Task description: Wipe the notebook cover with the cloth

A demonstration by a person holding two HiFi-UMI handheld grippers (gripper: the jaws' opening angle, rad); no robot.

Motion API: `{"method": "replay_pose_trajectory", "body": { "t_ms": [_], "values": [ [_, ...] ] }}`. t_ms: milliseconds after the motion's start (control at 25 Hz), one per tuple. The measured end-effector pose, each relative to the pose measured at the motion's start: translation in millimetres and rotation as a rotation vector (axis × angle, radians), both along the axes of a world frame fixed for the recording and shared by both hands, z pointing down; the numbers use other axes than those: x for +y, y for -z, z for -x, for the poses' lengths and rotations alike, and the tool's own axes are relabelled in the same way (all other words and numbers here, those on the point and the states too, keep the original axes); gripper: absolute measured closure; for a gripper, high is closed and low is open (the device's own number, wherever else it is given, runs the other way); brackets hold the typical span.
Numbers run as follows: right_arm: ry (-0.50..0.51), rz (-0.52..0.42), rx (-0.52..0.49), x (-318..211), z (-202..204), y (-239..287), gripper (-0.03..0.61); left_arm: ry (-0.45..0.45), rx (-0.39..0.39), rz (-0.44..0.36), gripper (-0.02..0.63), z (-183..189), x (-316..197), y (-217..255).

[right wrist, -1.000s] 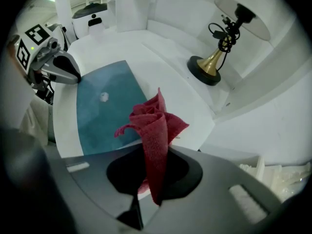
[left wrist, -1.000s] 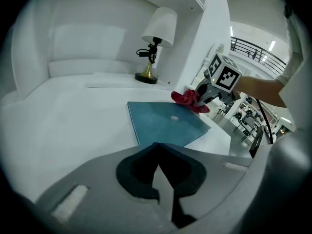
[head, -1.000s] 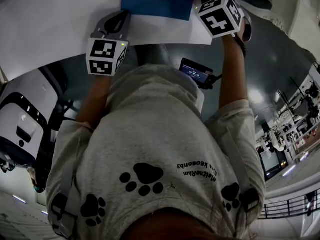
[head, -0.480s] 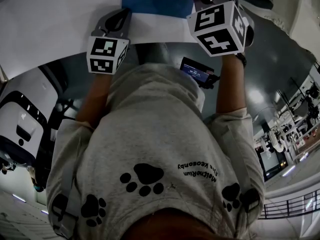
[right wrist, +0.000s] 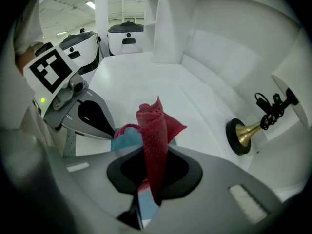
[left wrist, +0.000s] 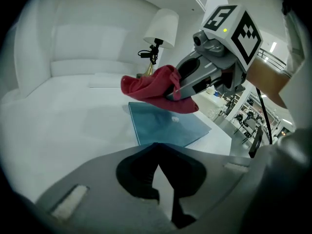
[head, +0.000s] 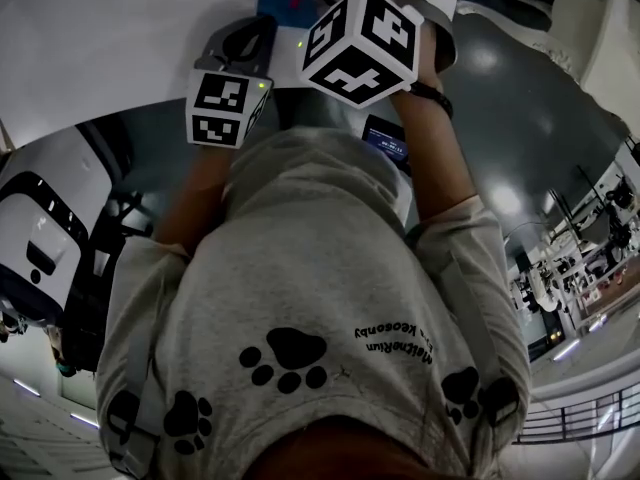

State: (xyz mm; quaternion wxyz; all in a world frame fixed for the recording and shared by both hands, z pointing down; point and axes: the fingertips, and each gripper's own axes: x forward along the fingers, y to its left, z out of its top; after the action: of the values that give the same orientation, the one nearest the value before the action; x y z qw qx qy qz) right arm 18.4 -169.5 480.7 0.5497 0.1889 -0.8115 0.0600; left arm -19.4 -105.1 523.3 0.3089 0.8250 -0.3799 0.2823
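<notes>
One notebook (left wrist: 165, 126) flat on worktop (left wrist: 73, 116), long edge running away from left claw (left wrist: 156, 150). Directly above it, apparently clear of the cover: red cloth (left wrist: 156, 89), pinched in right claw (left wrist: 175, 89). Right claw nearer; downward move judged necessary. Left claw closed, empty. Far corner hidden behind cloth; notebook nearly cut off in head view.

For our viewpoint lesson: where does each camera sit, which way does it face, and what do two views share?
Head view: on the person's head, facing steeply down; shows shirt, both forearms.
Left gripper view: on the left gripper, facing the notebook along its shut jaws; right gripper shows.
Right gripper view: on the right gripper, facing along jaws shut on the cloth; left gripper shows.
Shared: both gripper views show cloth, notebook, lamp.
</notes>
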Motion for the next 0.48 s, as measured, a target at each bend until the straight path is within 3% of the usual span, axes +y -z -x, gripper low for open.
{"method": "replay_pose_trajectory", "body": {
  "t_ms": [240, 480],
  "values": [
    [0.048, 0.059, 0.021, 1.9, 21.7, -24.6, 0.532, 0.005, 0.003, -0.001, 0.617, -2.0, -1.4, 0.6],
    [0.038, 0.098, 0.078, -0.7, 18.2, -39.8, 0.532, 0.003, 0.007, 0.0, 0.617, -3.3, -1.5, 0.2]
  ]
}}
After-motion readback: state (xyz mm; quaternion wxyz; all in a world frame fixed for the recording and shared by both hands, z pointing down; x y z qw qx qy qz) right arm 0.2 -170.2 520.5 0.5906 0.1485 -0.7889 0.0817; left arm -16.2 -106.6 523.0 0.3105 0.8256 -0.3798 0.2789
